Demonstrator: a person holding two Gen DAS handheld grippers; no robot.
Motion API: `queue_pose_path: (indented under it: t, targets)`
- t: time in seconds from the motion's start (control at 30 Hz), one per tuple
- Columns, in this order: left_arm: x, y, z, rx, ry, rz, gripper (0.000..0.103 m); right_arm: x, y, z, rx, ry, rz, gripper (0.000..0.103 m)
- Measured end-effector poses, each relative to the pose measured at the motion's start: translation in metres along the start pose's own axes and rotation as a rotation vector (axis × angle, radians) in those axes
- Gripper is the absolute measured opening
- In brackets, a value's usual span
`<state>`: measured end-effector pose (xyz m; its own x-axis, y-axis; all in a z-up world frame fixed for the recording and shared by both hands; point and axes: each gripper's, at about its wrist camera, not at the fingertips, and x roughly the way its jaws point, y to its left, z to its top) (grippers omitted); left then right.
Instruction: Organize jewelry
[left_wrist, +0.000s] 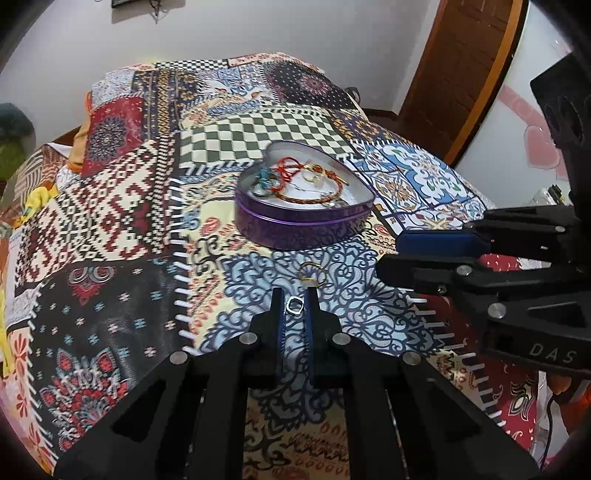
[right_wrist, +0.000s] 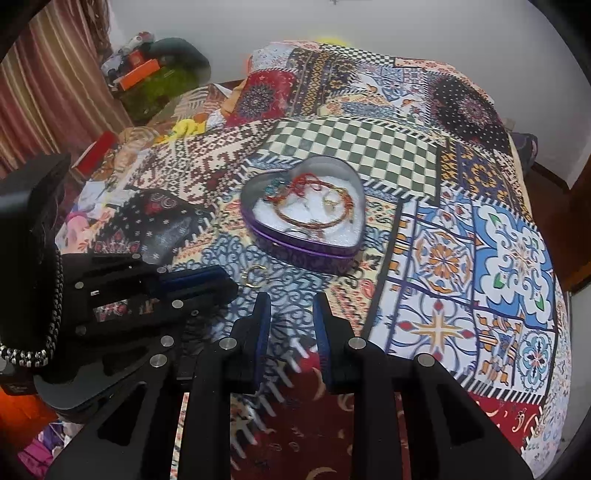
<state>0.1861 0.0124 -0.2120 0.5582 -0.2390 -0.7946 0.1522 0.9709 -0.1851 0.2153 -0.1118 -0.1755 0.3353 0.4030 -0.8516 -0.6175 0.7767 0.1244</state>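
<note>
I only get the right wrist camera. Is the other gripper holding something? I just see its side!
Observer: Yes. The left gripper is shut on a small silver ring, pinched between its blue pads.
Operator: Is the ring in the heart box already?
Observer: No. In the left wrist view it is held over the patchwork bedspread, on the near side of the purple heart tin.
Operator: What's on the far right, past the bed?
Observer: A brown wooden door, which your view doesn't show.
</note>
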Motion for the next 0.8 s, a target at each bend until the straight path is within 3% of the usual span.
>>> queue_pose_path:
  t: [0.53, 0.8]
  targets:
    - [-0.034, 0.037, -0.004, -0.056, -0.076, 0.023, 0.008, 0.045, 0.031, 0.018, -0.1, 0.117, 0.016, 0.021]
    - [-0.03, 0.034, -0.003, -0.066, -0.07, -0.003, 0.008, 0.048, 0.03, 0.016, -0.096, 0.094, 0.023, 0.021]
